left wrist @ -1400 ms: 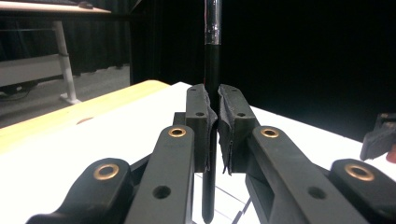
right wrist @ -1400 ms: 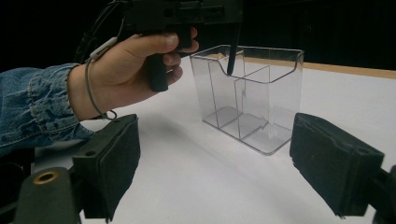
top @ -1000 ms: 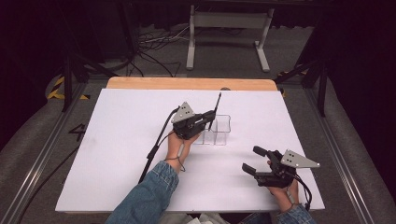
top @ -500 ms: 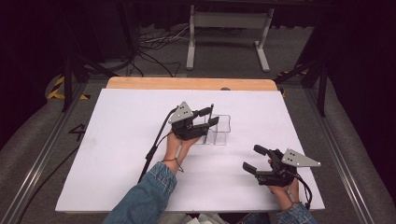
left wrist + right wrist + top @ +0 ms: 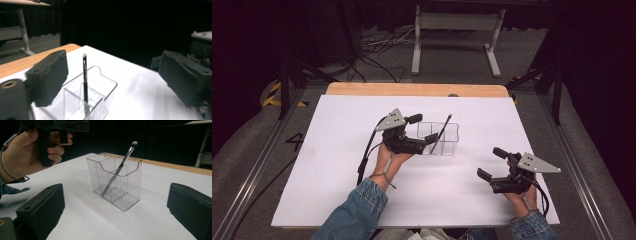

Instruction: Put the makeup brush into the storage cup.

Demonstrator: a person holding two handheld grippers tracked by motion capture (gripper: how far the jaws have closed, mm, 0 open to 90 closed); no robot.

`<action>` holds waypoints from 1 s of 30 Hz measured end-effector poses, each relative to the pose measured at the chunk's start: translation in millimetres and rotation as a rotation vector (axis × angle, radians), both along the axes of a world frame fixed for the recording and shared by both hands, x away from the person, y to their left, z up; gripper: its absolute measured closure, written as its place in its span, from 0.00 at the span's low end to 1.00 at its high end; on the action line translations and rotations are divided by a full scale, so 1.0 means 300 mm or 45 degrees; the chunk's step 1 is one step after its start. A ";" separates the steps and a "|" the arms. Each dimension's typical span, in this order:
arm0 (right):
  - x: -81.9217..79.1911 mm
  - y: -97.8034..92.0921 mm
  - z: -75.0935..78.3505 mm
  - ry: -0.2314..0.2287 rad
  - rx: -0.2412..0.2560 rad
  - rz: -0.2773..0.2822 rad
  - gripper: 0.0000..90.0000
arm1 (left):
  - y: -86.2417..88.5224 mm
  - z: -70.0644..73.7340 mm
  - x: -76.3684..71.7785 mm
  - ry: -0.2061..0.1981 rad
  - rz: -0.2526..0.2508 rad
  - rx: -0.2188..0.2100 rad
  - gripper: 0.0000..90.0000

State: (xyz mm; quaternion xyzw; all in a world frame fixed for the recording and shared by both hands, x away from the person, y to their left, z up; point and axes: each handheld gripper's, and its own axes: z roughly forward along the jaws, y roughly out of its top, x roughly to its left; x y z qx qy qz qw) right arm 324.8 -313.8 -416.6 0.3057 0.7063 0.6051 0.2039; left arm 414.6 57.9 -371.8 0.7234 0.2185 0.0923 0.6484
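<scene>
Brush position: the makeup brush [image 5: 441,133] stood tilted inside the clear organizer [image 5: 447,138], its tip above the rim and its lower end on the floor of one compartment.
Organizer position: near the middle of the white worktop [image 5: 337,165], well away from every edge.
Left gripper: the left gripper [image 5: 422,128] was just beside the organizer's left end, its fingers open and holding nothing, with the brush between them in the left gripper view.
Right gripper: the right gripper [image 5: 492,164] was low near the front right of the worktop, well apart from the organizer, fingers spread open and empty.
Open room: bare worktop lay on the left side and between the organizer and the right gripper.
Hard to see: the clear walls made the compartment borders faint in the high view, and the brush's lower end [image 5: 86,110] was blurred in the left gripper view.
</scene>
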 end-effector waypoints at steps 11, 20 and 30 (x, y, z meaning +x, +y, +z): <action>0.020 -0.007 0.013 -0.022 -0.025 0.022 0.01 | 0.131 -0.005 -0.065 -0.009 0.040 0.025 0.05; 0.025 0.003 0.005 -0.030 -0.117 0.038 0.00 | 0.240 -0.018 -0.119 -0.028 0.078 0.036 0.03; 0.017 0.004 0.001 -0.025 -0.134 0.041 0.00 | 0.360 -0.071 -0.175 -0.030 0.094 0.056 0.03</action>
